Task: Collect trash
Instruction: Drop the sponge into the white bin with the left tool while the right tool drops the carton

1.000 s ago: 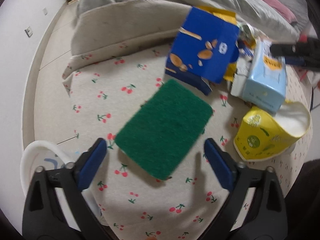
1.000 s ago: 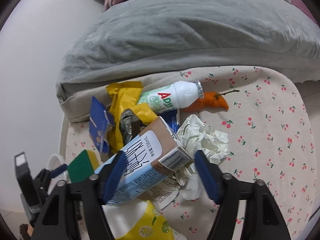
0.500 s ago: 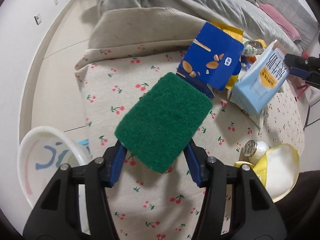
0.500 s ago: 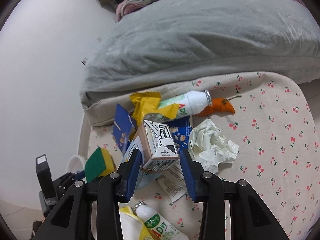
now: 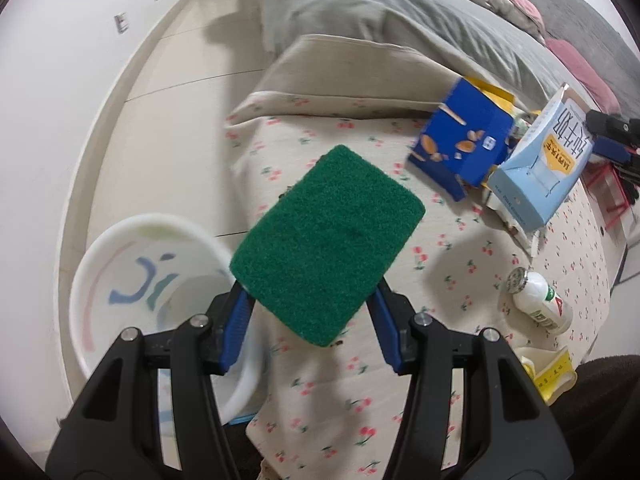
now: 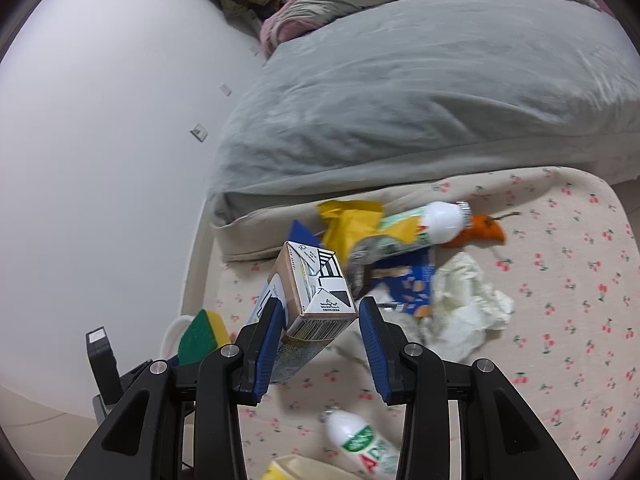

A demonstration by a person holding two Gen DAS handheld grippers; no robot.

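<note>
Two hand-held grippers are in use. The left hand-held gripper (image 5: pixel 312 320) is clamped on one sponge (image 5: pixel 326 242), with a green scouring face and a yellow body, held clear above the cherry-print cloth (image 5: pixel 320 384) and next to one white bin (image 5: pixel 120 280) on the floor. The right hand-held gripper (image 6: pixel 318 330) is clamped on one carton (image 6: pixel 312 304): pale blue sides, brown-edged folded end with black print, a barcode near the blue pads. The carton is lifted off the cloth and tilted, its folded end pointing away from the gripper.

Items lying on the cloth:
- two white bottles with green labels, one (image 6: pixel 432 220) in the far pile, one (image 6: pixel 360 444) near the camera;
- one blue snack box (image 5: pixel 464 152);
- one yellow wrapper (image 6: pixel 352 220);
- one crumpled white paper (image 6: pixel 468 304);
- one orange pepper (image 6: pixel 484 232), touching the far bottle's cap;
- one yellow cup (image 5: pixel 548 368), at the near edge.

A grey duvet (image 6: pixel 420 80) lies behind the cloth.
</note>
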